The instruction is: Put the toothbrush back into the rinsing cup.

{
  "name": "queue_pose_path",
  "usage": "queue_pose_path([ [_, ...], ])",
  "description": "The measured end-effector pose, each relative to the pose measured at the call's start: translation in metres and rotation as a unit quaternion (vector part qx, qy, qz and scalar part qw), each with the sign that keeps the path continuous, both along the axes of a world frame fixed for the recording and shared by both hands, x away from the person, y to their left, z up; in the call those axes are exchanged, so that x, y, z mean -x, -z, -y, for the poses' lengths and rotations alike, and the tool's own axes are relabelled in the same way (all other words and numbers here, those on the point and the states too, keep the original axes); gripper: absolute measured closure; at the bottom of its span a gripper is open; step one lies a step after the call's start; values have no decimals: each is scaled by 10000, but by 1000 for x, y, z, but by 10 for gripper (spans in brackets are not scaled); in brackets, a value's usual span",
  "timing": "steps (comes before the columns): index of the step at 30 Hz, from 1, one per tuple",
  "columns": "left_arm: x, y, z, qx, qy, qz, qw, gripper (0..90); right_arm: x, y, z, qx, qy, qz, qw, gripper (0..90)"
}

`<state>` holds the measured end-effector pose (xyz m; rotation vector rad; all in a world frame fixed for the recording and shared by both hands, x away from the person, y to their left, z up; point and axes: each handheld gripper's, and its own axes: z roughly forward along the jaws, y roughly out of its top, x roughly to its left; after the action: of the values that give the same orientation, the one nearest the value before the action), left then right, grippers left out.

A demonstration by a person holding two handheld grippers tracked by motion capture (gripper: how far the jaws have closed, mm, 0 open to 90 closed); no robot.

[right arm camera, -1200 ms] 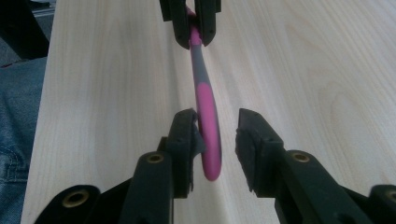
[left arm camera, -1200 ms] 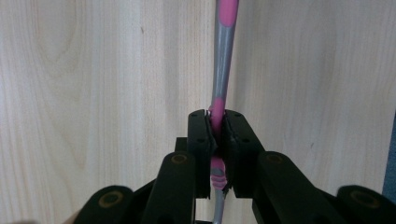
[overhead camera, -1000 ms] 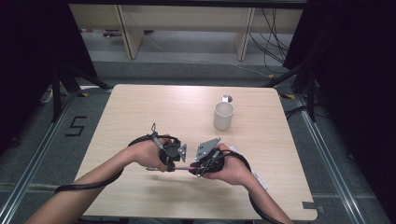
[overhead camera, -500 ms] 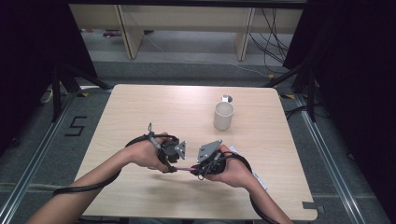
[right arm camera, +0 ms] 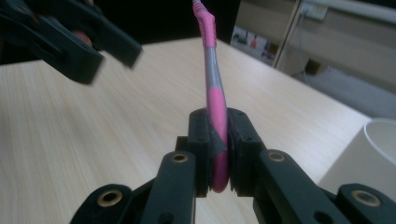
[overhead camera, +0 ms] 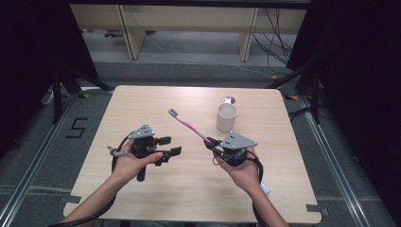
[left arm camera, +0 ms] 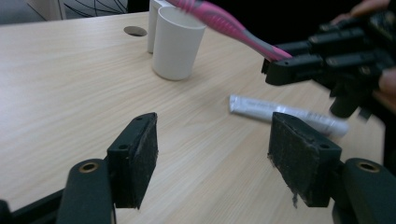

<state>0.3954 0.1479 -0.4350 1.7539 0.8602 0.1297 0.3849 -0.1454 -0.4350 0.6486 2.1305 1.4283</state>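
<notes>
Since a second ago my grippers have parted: right gripper (overhead camera: pixel 211 143) clamps the light, stiff toothbrush (overhead camera: pixel 190 126) low on its handle, bristles toward 11 o'clock, while left gripper (overhead camera: pixel 169 145) gapes empty.

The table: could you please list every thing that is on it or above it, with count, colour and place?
Toothbrush: one, pink and grey, held above the table middle by its handle end, head pointing away from the person.
Cup: one, white, upright on the far right part of the table.
Tube: one, white and silver, lying flat on the table beyond the open jaws in the left gripper view.
Hole: one, round, in the tabletop just behind the cup.
Table: one, light wood.
Left hand-held gripper: one, black, jaws open, holding nothing.
Right hand-held gripper: one, black, jaws shut on the toothbrush.
Hands: two, one behind each gripper.
</notes>
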Motion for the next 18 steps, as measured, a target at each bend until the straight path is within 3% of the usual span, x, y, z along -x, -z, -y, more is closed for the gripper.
queue_pose_path([
  [1, -3, 2, 4, 404, -34, -165, 9990, 329, 2, -1, -2, -14, -87, -94, 9999, 818],
  [2, -3, 2, 4, 404, -34, -165, 9990, 335, 2, -1, -2, -14, -87, -94, 9999, 818],
  [3, -5, 2, 5, 522, -18, -185, 9985, 335, 3, 0, -5, -36, -118, -24, 9999, 818],
  [4, -8, 0, 9, 775, -12, -222, 9967, 348, 4, 0, -8, -37, -179, -28, 9998, 818],
  [5, -8, 0, 9, 775, -12, -222, 9967, 359, 5, 1, -10, -80, -160, 13, 9998, 818],
  [6, -10, -2, 11, 967, -42, -262, 9950, 367, 4, 1, -11, -75, -193, -25, 9998, 818],
  [11, -15, -7, 14, 1160, -67, -258, 9929, 410, 5, 1, -12, -64, -228, 67, 9997, 818],
  [14, -18, -11, 18, 1385, -66, -236, 9901, 466, 6, 1, -15, -97, -335, 19, 9994, 817],
  [18, -19, -14, 21, 1418, -165, -150, 9896, 536, 8, 1, -17, -86, -302, 45, 9995, 816],
])
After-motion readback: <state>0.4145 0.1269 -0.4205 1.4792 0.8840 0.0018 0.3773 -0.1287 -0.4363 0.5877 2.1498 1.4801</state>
